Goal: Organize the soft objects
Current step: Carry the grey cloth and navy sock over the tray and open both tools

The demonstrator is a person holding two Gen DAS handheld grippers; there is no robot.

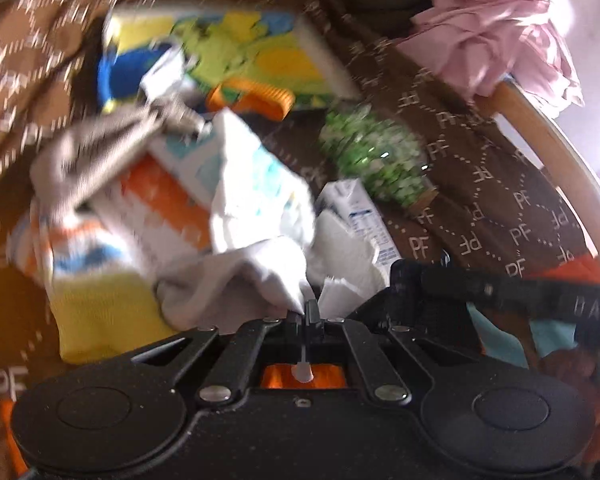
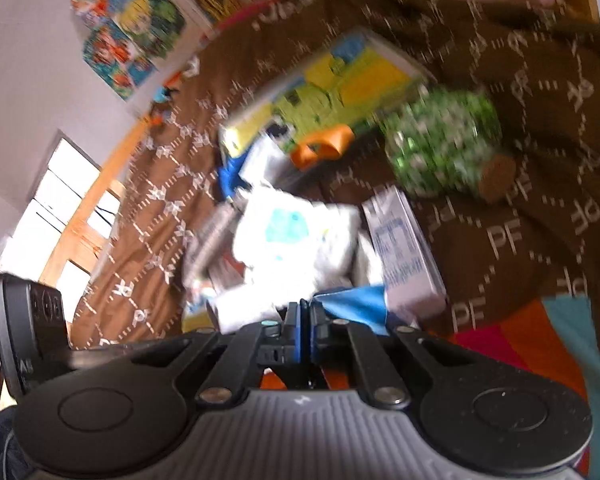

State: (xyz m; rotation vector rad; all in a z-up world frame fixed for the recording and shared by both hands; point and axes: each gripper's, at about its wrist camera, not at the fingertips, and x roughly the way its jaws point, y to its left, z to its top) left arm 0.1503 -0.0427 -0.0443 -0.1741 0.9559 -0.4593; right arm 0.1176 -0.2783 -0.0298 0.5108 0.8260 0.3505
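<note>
White cloth (image 1: pixel 260 280): lying crumpled on the brown blanket (image 1: pixel 480 184), its near corner reaching straight into the left gripper (image 1: pixel 309 312).
Left gripper: clenching that corner, its jaws pressed together.
Blue fabric (image 2: pixel 352 306): sticking out just right of the right gripper (image 2: pixel 304 312), touching its tips.
Right gripper: pinching the blue fabric between closed jaws.
Sock pile (image 1: pixel 112 216): sitting left of and beyond the left gripper, orange, white and yellow pieces overlapping.
Green patterned object (image 2: pixel 440 140): resting well beyond both grippers, beside a colourful box (image 2: pixel 332 80).
Carton (image 2: pixel 404 248): lying near the right gripper's tips.
</note>
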